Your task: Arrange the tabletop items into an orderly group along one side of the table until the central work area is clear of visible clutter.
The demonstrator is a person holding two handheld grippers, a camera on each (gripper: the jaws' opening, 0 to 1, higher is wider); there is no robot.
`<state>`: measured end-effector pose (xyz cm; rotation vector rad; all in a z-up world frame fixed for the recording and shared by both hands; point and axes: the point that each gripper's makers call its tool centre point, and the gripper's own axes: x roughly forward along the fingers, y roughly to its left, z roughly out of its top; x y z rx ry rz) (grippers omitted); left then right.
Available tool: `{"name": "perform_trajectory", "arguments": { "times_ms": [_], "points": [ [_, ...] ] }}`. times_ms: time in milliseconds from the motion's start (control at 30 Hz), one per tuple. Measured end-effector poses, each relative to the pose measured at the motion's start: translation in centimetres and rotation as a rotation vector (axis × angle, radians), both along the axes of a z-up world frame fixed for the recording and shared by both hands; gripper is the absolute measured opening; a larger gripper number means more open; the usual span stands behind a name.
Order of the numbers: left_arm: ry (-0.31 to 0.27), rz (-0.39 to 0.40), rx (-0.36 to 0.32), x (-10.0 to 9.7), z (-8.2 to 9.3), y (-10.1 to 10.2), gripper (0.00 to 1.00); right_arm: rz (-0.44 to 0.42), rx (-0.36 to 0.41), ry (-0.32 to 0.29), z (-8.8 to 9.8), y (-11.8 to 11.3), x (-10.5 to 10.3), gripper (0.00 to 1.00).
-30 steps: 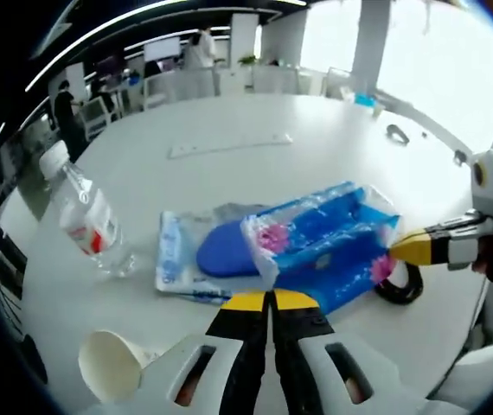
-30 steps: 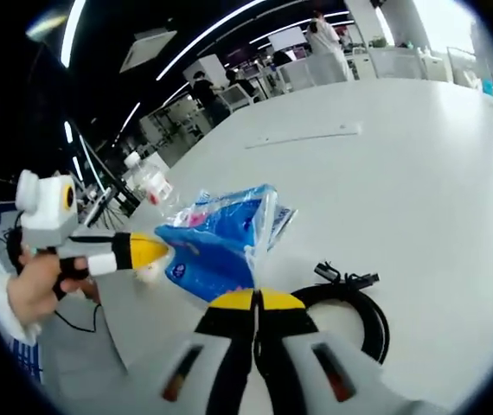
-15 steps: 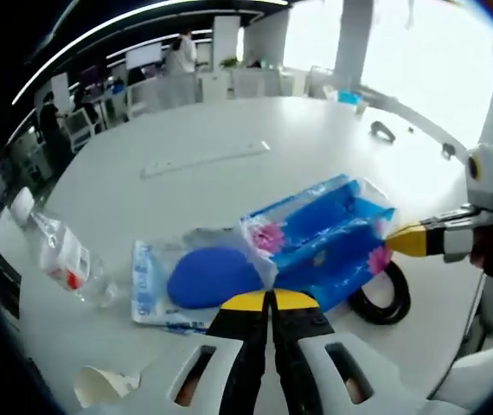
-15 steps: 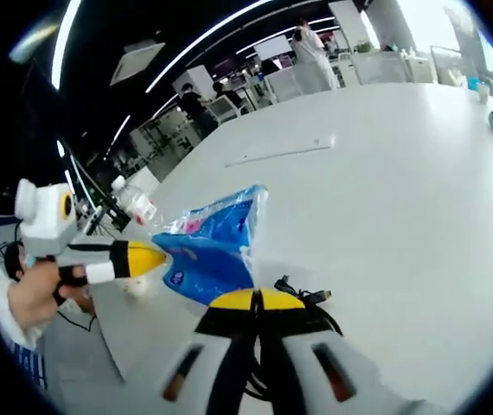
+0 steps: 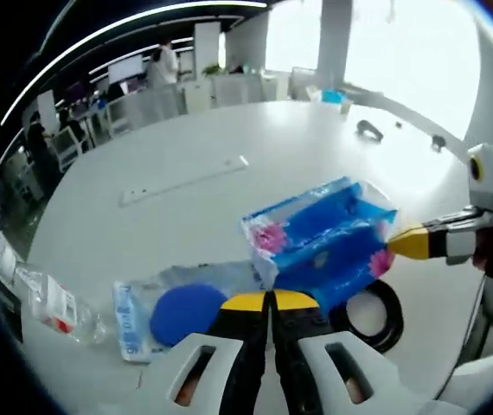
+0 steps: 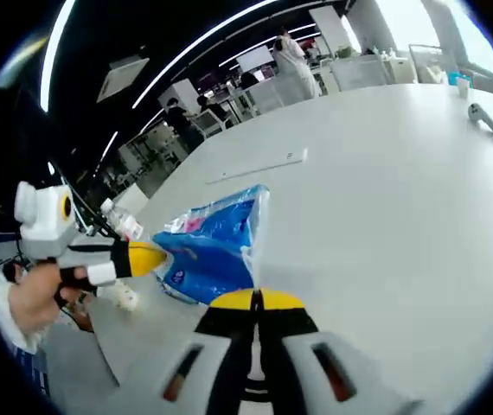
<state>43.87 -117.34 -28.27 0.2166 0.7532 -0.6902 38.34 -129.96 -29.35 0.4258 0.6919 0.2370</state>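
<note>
Gripping blue pack (image 5: 320, 246), both hand-held grippers

Blue packet (image 5: 324, 240): print was too blurred to read.
Bottle label (image 5: 57, 309): red marking, no lettering could be read.

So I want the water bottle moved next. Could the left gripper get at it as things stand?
Probably not yet. The left gripper is shut on the blue tissue pack, which the right gripper also holds. The water bottle lies unobstructed on the table, off to the side.
</note>
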Motion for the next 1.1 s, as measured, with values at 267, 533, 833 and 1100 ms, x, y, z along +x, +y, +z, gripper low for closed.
{"name": "perform_trajectory", "arguments": {
  "times_ms": [267, 533, 833, 1100],
  "points": [
    [0.018, -0.018, -0.028, -0.3, -0.3, -1.5, 0.0, -0.024, 0.004, -0.006, 0.3, -1.7, 0.2, 0.0],
    [0.016, -0.026, -0.038, 0.2, 0.0, -2.7, 0.0, -0.04, 0.008, -0.01, 0.3, -2.8, 0.5, 0.0],
    [-0.009, -0.083, -0.01, 1.1, 0.7, -5.3, 0.0, -0.087, 0.009, -0.014, 0.4, -5.1, 1.1, 0.0],
    [0.003, -0.116, -0.017, 1.5, 0.4, -7.3, 0.0, -0.127, 0.015, -0.015, 0.3, -7.1, 1.5, 0.0]
  ]
}}
